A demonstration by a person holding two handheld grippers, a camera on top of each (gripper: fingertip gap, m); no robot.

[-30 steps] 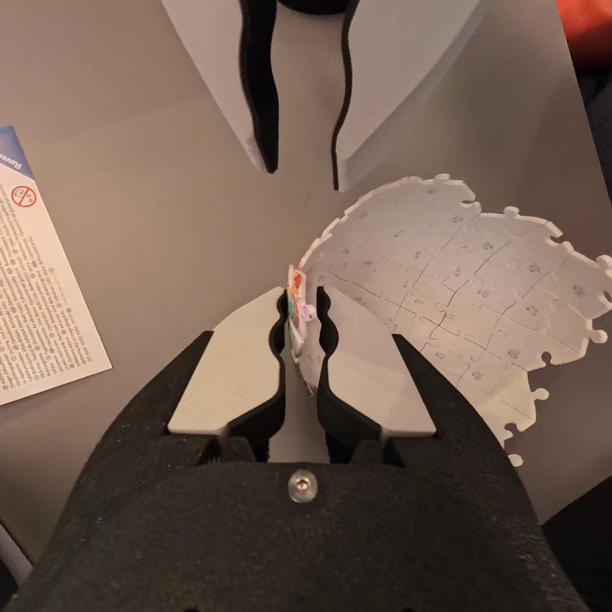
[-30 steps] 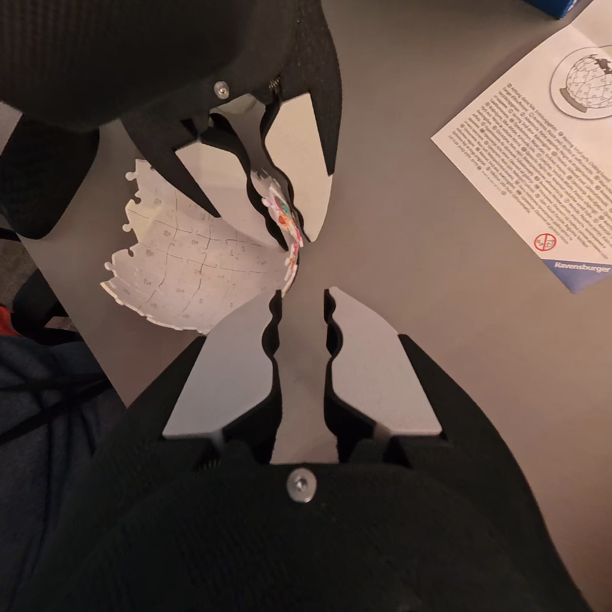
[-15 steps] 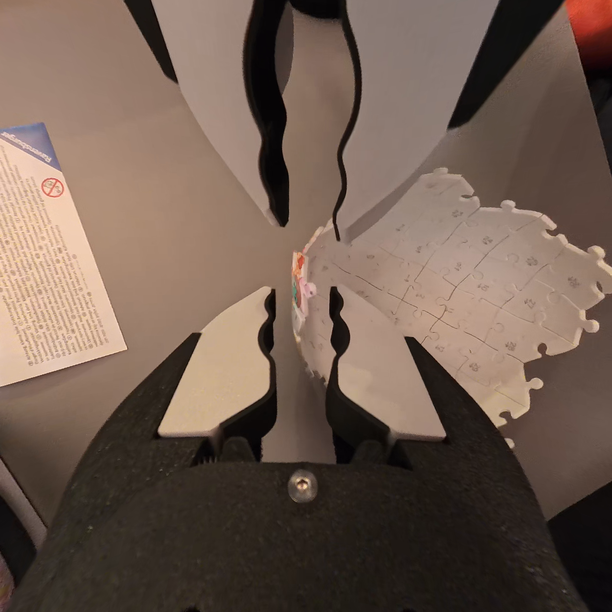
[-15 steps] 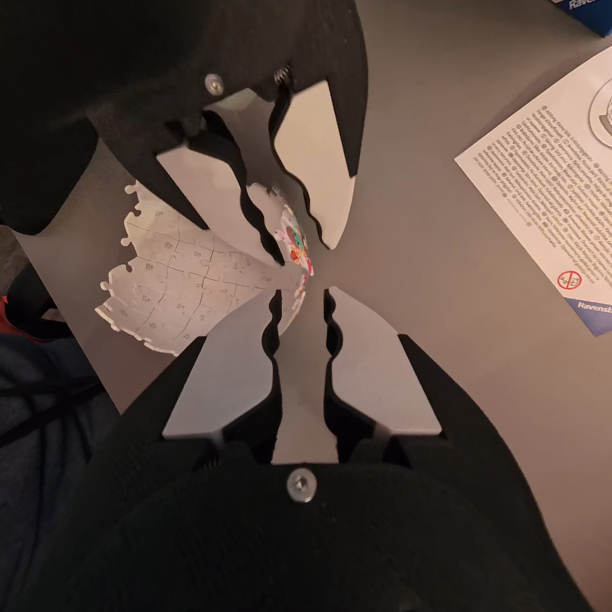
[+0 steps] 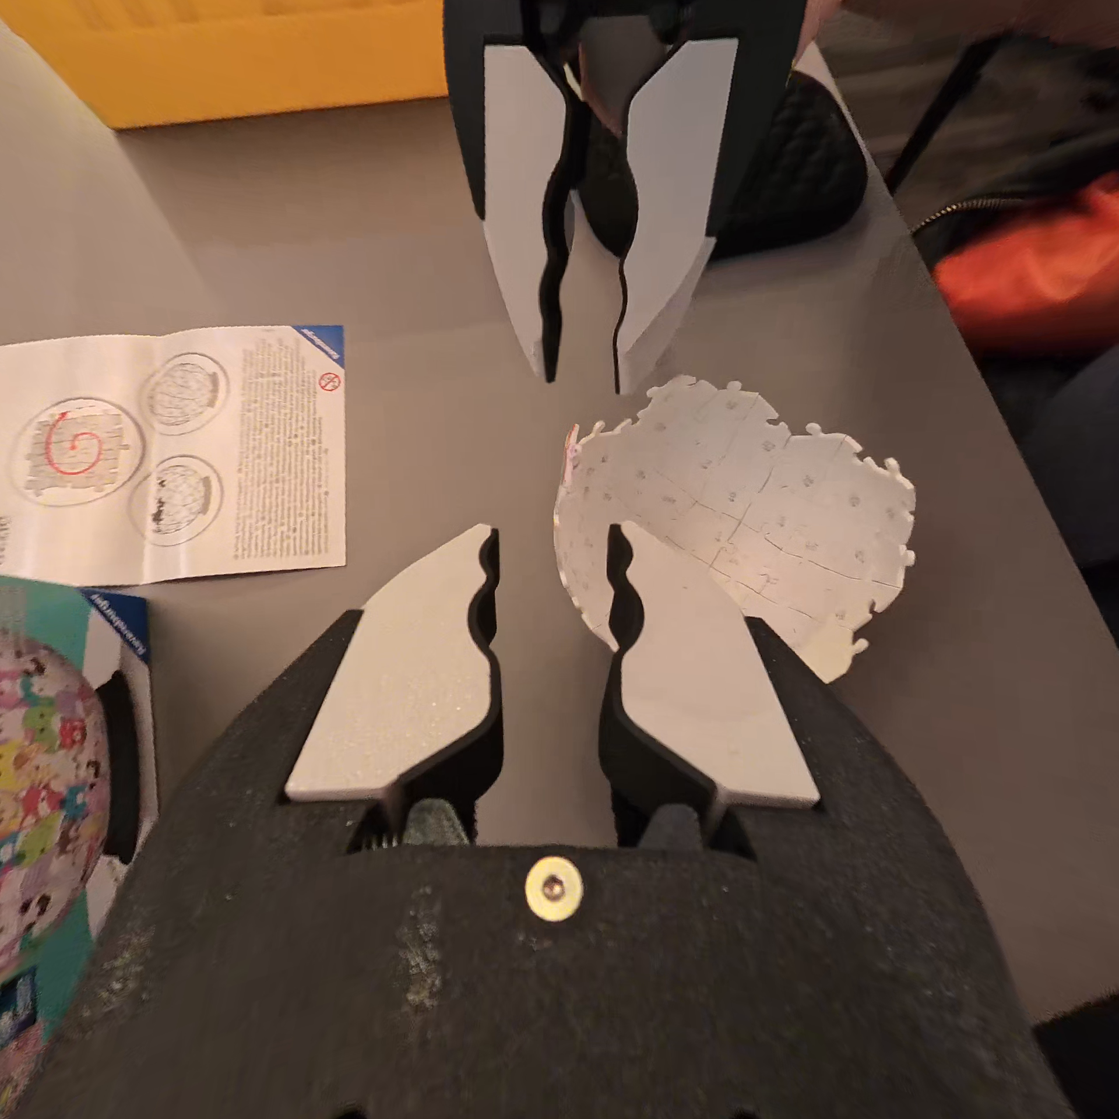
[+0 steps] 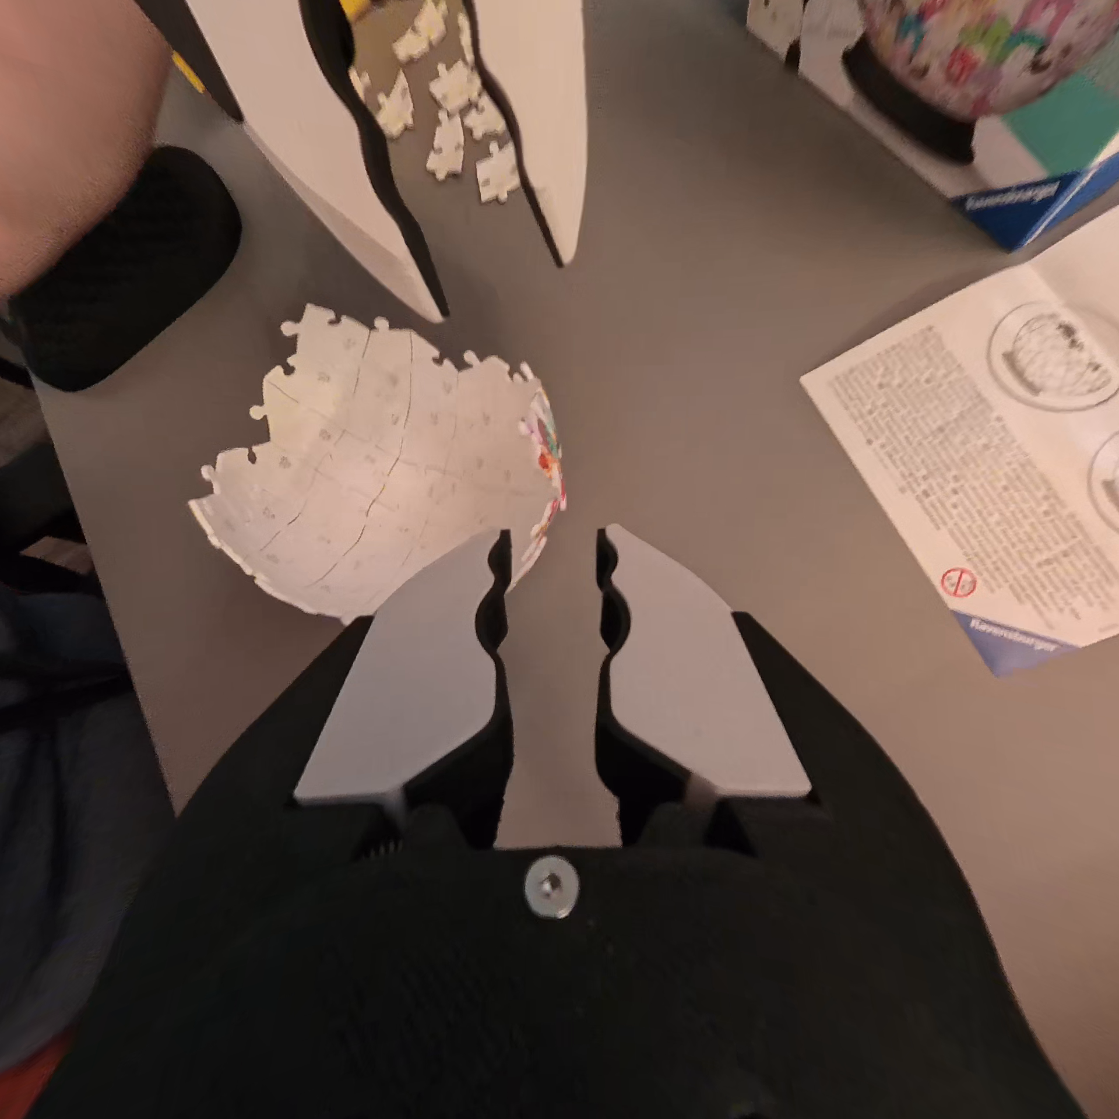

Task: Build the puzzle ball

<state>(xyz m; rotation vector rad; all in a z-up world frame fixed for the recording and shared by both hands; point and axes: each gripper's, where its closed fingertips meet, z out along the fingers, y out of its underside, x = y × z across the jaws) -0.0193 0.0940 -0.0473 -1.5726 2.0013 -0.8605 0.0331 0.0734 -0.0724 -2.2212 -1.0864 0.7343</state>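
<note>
Grey matte surface. Lying on it: a partly assembled puzzle ball shell, white inner side up, near one edge; an unfolded instruction leaflet well apart from the shell; a printed puzzle box beyond the leaflet; loose white puzzle pieces in a scatter; a yellow box at the far side.

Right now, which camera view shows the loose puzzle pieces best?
The right wrist view: the loose puzzle pieces lie on the table beyond the left gripper, seen between its fingers. The left wrist view shows none.
</note>
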